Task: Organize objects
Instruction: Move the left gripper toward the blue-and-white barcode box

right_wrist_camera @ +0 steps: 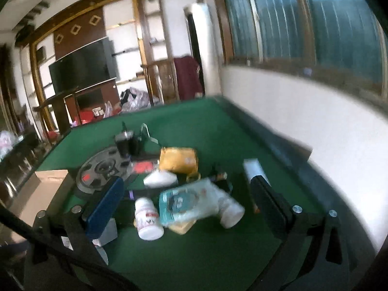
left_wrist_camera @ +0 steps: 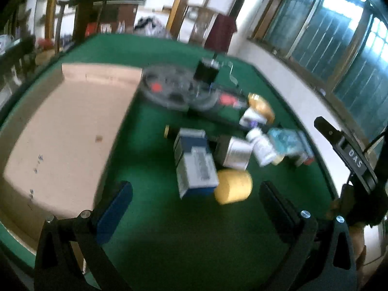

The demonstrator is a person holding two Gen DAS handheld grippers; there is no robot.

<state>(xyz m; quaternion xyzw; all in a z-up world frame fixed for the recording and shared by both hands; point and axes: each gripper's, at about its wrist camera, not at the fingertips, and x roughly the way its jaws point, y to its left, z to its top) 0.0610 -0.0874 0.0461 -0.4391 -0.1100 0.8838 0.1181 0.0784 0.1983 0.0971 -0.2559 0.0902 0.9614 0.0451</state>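
Observation:
A pile of small objects lies on the green table [left_wrist_camera: 169, 230]. In the left wrist view I see a blue and white box [left_wrist_camera: 194, 165], a yellow cylinder [left_wrist_camera: 234, 186], a silver-labelled jar [left_wrist_camera: 234, 154], a white bottle [left_wrist_camera: 262, 146] and a teal packet [left_wrist_camera: 286, 140]. My left gripper [left_wrist_camera: 194, 208] is open and empty, just short of the box and cylinder. In the right wrist view a white bottle [right_wrist_camera: 148, 218], the teal packet [right_wrist_camera: 189, 201] and a yellow pouch [right_wrist_camera: 178, 160] lie between the fingers of my open, empty right gripper [right_wrist_camera: 189, 201], which hovers over them.
An open cardboard box [left_wrist_camera: 60, 131] stands on the left of the table; its corner also shows in the right wrist view [right_wrist_camera: 36, 189]. A grey weight plate [left_wrist_camera: 169, 87] and a dark cup [right_wrist_camera: 123, 143] lie behind the pile. A white wall [right_wrist_camera: 315, 131] borders the right edge.

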